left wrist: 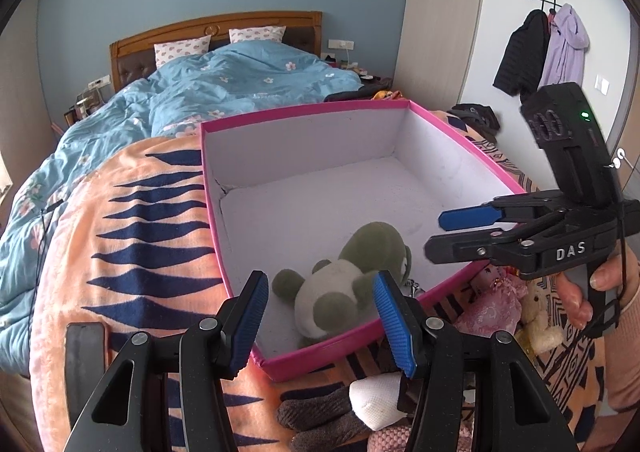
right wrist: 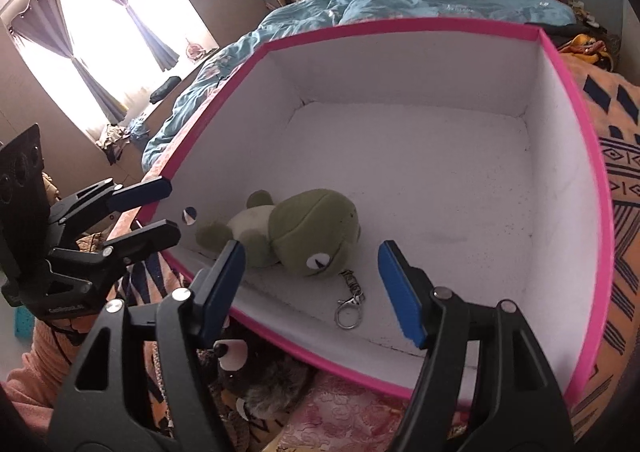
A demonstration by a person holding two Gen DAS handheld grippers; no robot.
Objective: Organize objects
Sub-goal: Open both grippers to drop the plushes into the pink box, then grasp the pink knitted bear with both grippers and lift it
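A pink box (left wrist: 304, 109) (right wrist: 400, 29) with a white inside stands on an orange patterned blanket (left wrist: 132, 252). A green and white frog plush (left wrist: 360, 272) (right wrist: 312, 228) lies in its near corner, and its metal key clasp (right wrist: 350, 308) rests on the box floor. My left gripper (left wrist: 320, 322) (right wrist: 166, 209) hovers open astride that near corner, holding nothing. My right gripper (right wrist: 312, 286) (left wrist: 446, 236) reaches over the box's right rim, open and empty, just short of the frog. A hand (left wrist: 580, 300) holds it.
Several soft toys lie on the blanket outside the box's near walls: a grey and white plush (left wrist: 372, 400), a pink doll (left wrist: 496, 304), a cream bear (left wrist: 540, 324). A dark flat object (left wrist: 84, 364) lies at the left. A blue duvet (left wrist: 240, 79) covers the bed behind.
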